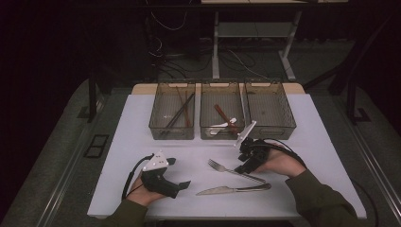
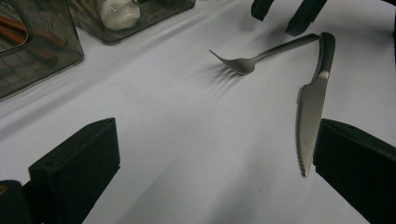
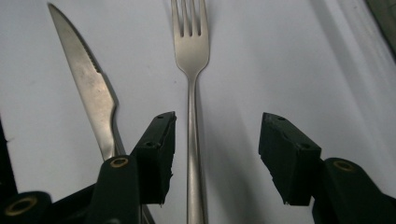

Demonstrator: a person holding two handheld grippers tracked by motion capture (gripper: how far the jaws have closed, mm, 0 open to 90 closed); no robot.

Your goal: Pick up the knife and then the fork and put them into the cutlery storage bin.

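Note:
A metal fork (image 1: 227,169) lies on the white table top (image 1: 137,146), tines pointing left. A serrated metal knife (image 1: 231,189) lies just nearer the front edge, and the two handle ends meet at the right. My right gripper (image 1: 243,168) hovers over the fork's handle. In the right gripper view its jaws (image 3: 217,126) stand open on either side of the fork (image 3: 191,46) without touching it, and the knife (image 3: 88,84) lies to the left. My left gripper (image 1: 178,172) rests at front left, open and empty (image 2: 217,135), facing the fork (image 2: 243,63) and knife (image 2: 310,107).
Three clear bins stand in a row at the back. The left bin (image 1: 171,135) holds chopsticks, the middle bin (image 1: 222,135) holds spoons with white and reddish parts, and the right bin (image 1: 272,130) looks bare. Table legs and cables sit behind.

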